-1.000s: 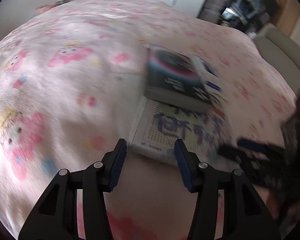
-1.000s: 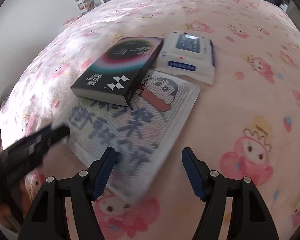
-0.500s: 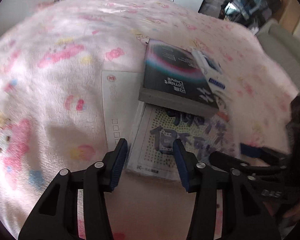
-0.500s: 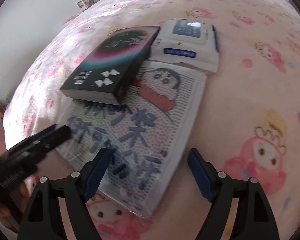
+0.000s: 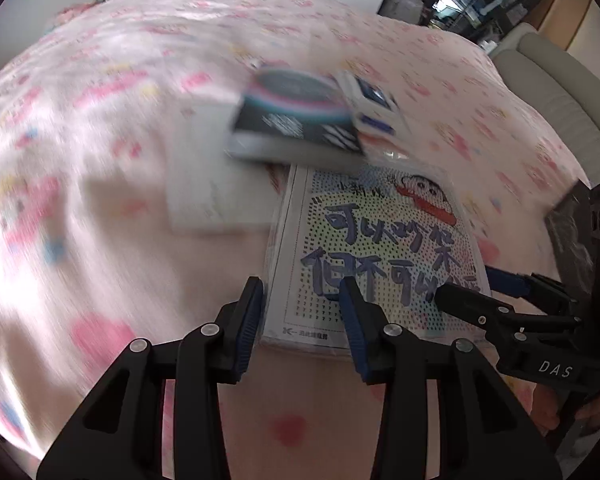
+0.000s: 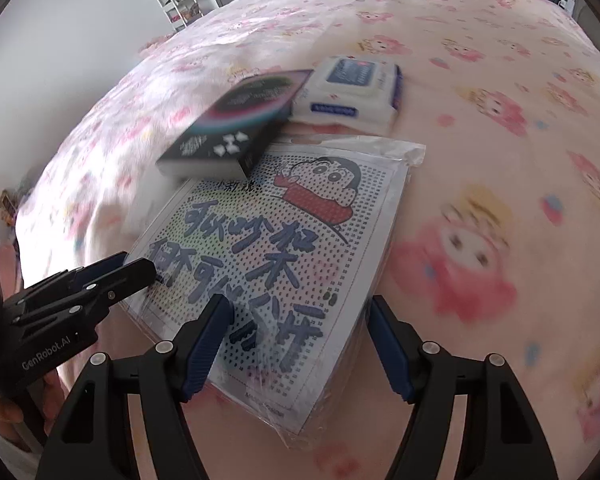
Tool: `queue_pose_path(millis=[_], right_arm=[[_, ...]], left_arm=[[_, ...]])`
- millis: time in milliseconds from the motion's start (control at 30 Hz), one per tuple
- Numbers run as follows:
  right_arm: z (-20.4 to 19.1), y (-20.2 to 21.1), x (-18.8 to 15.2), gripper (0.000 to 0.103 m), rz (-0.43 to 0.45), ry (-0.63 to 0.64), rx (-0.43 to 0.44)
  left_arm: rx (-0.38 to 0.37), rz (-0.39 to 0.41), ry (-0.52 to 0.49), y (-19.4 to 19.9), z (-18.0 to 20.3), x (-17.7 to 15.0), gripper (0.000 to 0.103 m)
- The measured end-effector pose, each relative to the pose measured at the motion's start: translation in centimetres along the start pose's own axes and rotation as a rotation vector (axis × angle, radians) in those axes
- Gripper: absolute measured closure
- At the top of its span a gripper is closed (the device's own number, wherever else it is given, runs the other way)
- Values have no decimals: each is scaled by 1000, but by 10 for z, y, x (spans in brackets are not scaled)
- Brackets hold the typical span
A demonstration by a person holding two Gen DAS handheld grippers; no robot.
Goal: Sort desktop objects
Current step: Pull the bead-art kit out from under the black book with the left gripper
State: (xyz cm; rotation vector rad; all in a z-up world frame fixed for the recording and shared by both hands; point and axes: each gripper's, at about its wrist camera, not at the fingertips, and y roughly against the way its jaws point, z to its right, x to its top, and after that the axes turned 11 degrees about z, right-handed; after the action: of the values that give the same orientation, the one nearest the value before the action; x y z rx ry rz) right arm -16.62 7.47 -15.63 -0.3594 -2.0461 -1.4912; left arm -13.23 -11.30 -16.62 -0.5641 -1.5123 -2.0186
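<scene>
The left gripper [image 5: 300,304] has its jaws spread with nothing between the pads, straddling the near left corner of the bagged dotted cartoon sheet [image 5: 380,248], the right pad over the sheet and the left pad over the bedspread [image 5: 100,128] just off the sheet's left edge. The right gripper [image 6: 300,340] has its jaws spread wider, holding nothing, bracketing the sheet's near edge [image 6: 276,256], whose loose plastic corner juts toward the camera. The two grippers sit close together over that near edge, each showing in the other's view. The sheet lies flat on the pink cartoon-print bed, its far left corner tucked under the black box with a coloured ring [image 6: 236,120], which is blurred. Just beside the box, touching or nearly so, lies the white wet-wipe pack [image 6: 352,88], beyond the sheet's crinkled far edge. A white card [image 5: 216,184] lies flat left of the sheet, partly under the box. Bare bedspread spreads wide to the right of the sheet and pack and to the left of the card; the bed's padded rim [image 5: 560,92] curves along the far right
</scene>
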Motion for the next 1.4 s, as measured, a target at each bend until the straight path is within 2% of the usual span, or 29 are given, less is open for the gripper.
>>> queue_pose_path(millis=[167,367,467,633,767,867,1000,1067,1133,1200,1267,1400], right_arm=[[15,23,-24,35,-18,-4,-50],[30,37,-34,35,-23,-54,-63],[36,33,-32,35,-14,-69,-118],[41,27,-33,35,-31,-89,-105],[40,16,-35,35,-49,-92,-78],[41,25,-34,35,-36,-98,-89],[44,37,-31,35,-9,-100,-115],[52,41,-30,35,5,-108,-122],[61,40,-30,35,0,-120,-137],[70,35,-31,35,-23,-133,-141],[76,27,-32,35,-40,-159,-103],[78,18,-28,35,-38,-166,-67]], left_arm=[[-30,-19,-33,6,28,-23,63],[-56,-43,-52,12,38,-26,63],[-50,-51,-60,8,40,-24,63],[-59,-73,-34,-10,33,-18,56],[-73,-79,-32,-12,35,-20,60],[-99,-96,-48,-9,41,-23,60],[-179,-138,-47,-4,47,-25,60],[-184,-147,-71,-5,53,-28,60],[-147,-143,-87,-12,54,-29,58],[-159,-143,-40,-19,49,-25,54],[-168,-146,-2,-27,47,-21,52],[-188,-162,6,-40,54,-16,45]])
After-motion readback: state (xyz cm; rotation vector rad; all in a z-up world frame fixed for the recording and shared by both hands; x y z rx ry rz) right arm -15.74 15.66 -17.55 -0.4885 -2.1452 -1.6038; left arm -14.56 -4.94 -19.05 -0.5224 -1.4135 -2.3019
